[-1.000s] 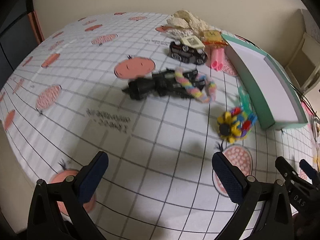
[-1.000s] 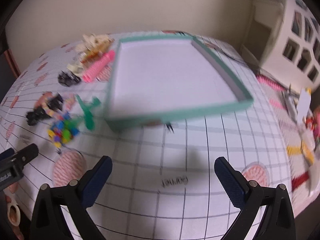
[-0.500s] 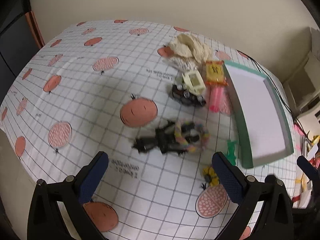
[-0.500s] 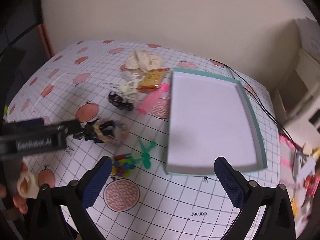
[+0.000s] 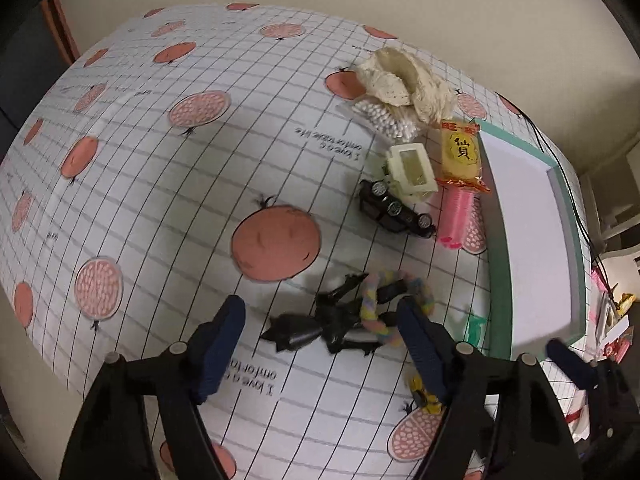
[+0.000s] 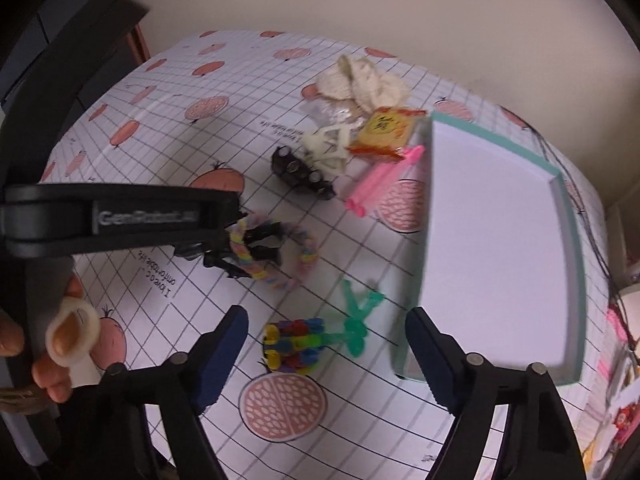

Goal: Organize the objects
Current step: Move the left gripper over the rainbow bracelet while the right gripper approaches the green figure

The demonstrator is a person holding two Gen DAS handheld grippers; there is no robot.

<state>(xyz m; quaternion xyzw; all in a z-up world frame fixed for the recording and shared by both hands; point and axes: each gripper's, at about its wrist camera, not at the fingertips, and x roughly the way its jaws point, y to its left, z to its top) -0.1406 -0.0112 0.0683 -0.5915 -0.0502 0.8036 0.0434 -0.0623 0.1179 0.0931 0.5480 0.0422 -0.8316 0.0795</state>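
Note:
My left gripper [image 5: 320, 338] is open, its jaws on either side of a black toy figure [image 5: 320, 326] with a pastel braided ring [image 5: 380, 308] lying on it. My right gripper [image 6: 326, 354] is open above a multicoloured bead toy [image 6: 294, 344] and a green plastic figure [image 6: 356, 316]. The empty teal-rimmed white tray [image 6: 500, 240] lies to the right; it also shows in the left wrist view [image 5: 532, 236]. The figure and ring also show in the right wrist view [image 6: 264, 248], partly behind the left gripper's body [image 6: 120, 218].
Further back lie a black toy car [image 5: 394, 212], a cream frame piece [image 5: 412, 168], a yellow snack packet [image 5: 460, 156], a pink comb [image 5: 456, 216], a bag of white beads [image 5: 384, 116] and a cream cloth bundle [image 5: 404, 80]. Clutter sits beyond the table's right edge.
Both grippers have come down and forward toward the table. The left now straddles the black figure and ring; the right has swung left from the tray to the bead toy.

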